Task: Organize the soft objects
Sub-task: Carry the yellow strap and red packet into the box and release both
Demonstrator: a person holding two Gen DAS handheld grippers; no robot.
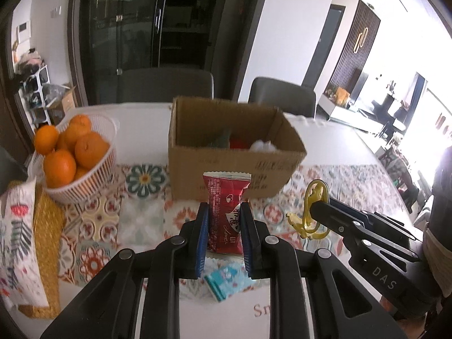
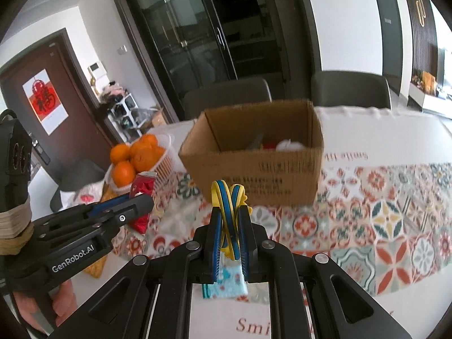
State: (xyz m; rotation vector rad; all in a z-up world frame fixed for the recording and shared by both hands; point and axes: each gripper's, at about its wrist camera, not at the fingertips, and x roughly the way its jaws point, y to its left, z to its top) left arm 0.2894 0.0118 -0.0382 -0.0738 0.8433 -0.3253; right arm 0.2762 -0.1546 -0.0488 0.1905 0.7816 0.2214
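**A:** ok so where are we at w/ this? looks like both hands are loaded already.

**B:** yep, mid-carry imo. left gripper (image 1: 224,220) has its jaws clamped narrow on a red snack packet (image 1: 226,212), packet standing upright, dead center of the left wrist view. right gripper (image 2: 229,227) is squeezed all the way down on a yellow-and-blue rubbery band thing (image 2: 227,203), loops poking up out the top. from the left cam the same thing shows mid-right as a yellow loop.

**A:** and the target's the cardboard box (image 1: 234,152)?

**B:** prob. it's open-topped, upper middle of both frames, sitting on the patterned tablecloth (image 2: 381,220) on the counter. already has stuff inside: something red + something white and fluffy, rest is too blurry to call.

**A:** next move?

**B:** both items need to get above the near rim and over the opening, then let go one at a time so the grippers don't bump, they're pretty close side by side. packet's tall, so clear the rim first.

**A:** anything left over?

**B:** a light-blue packet (image 2: 226,282) lying on the counter low center, just under the jaws. the basket of oranges (image 1: 73,158) at left isn't soft stuff, leave it.
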